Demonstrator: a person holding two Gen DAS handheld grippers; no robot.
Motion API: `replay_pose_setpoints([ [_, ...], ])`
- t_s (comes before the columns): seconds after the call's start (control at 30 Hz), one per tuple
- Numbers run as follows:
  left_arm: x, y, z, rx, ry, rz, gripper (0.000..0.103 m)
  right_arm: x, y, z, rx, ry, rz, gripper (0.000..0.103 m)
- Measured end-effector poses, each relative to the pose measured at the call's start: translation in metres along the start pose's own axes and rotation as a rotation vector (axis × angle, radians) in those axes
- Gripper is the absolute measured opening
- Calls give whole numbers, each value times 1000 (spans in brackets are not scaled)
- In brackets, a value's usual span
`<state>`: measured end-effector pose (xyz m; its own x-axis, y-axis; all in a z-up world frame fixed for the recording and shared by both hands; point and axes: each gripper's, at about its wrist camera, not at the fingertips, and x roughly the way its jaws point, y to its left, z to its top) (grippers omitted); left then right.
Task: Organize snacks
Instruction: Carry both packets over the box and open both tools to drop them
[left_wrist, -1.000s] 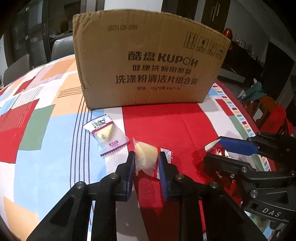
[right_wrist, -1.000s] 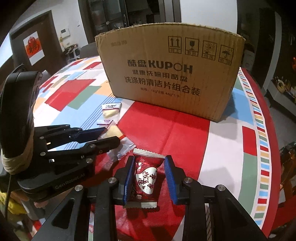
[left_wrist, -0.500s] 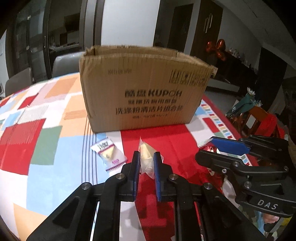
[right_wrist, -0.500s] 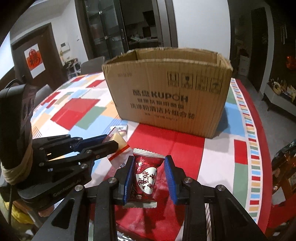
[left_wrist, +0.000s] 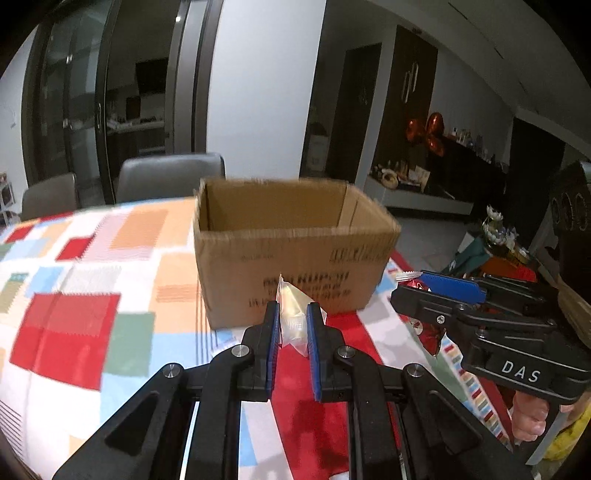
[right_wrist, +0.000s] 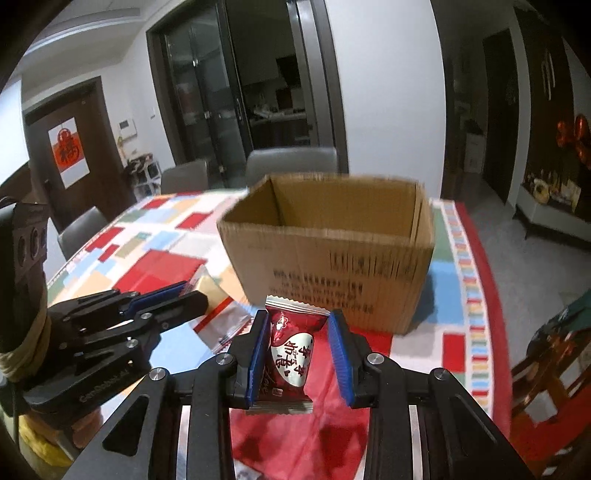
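We have just lifted both snacks off the table: our left gripper (left_wrist: 290, 325) is clamped on a pale packet (left_wrist: 291, 314), our right gripper (right_wrist: 298, 345) on a red packet (right_wrist: 291, 354). The open cardboard box (right_wrist: 332, 258) waits ahead, so 2 drops come next.

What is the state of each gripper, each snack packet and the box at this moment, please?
left gripper: shut on the clear packet, raised off the table.
clear packet: sealed, pinched between the pads.
right gripper: shut on the red packet.
red packet: sealed, upright, held.
cardboard box: open at the top, standing on the patterned tablecloth; bottom hidden.
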<state>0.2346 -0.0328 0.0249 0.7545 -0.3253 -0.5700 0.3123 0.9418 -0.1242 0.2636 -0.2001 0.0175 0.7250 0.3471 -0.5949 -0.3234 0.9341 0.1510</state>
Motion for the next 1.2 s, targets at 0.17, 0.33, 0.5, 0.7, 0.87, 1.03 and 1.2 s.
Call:
replay_pose_setpoints([
  [0.17, -17, -2, 30, 38, -50, 13, 15, -13, 1, 28, -26, -40, -12, 34],
  [0.33, -15, 0, 57, 66, -79, 20, 15, -15, -2, 53, -20, -73, -14, 34],
  [0.5, 2, 3, 78, 71, -79, 14, 15, -6, -8, 74, -10, -91, -24, 34],
  [0.7, 32, 8, 97, 76, -70, 12, 15, 13, -22, 91, -9, -91, -46, 34],
  [0.87, 57, 12, 106, 82, -52, 16, 16, 35, -33, 102, -8, -81, -62, 34],
  [1.03, 77, 16, 114, 91, -36, 27, 21, 55, -39, 110, -6, -59, -96, 35],
  [1.2, 76, 17, 108, 83, -32, 54, 43, 60, -42, 108, 19, -46, -132, 48],
])
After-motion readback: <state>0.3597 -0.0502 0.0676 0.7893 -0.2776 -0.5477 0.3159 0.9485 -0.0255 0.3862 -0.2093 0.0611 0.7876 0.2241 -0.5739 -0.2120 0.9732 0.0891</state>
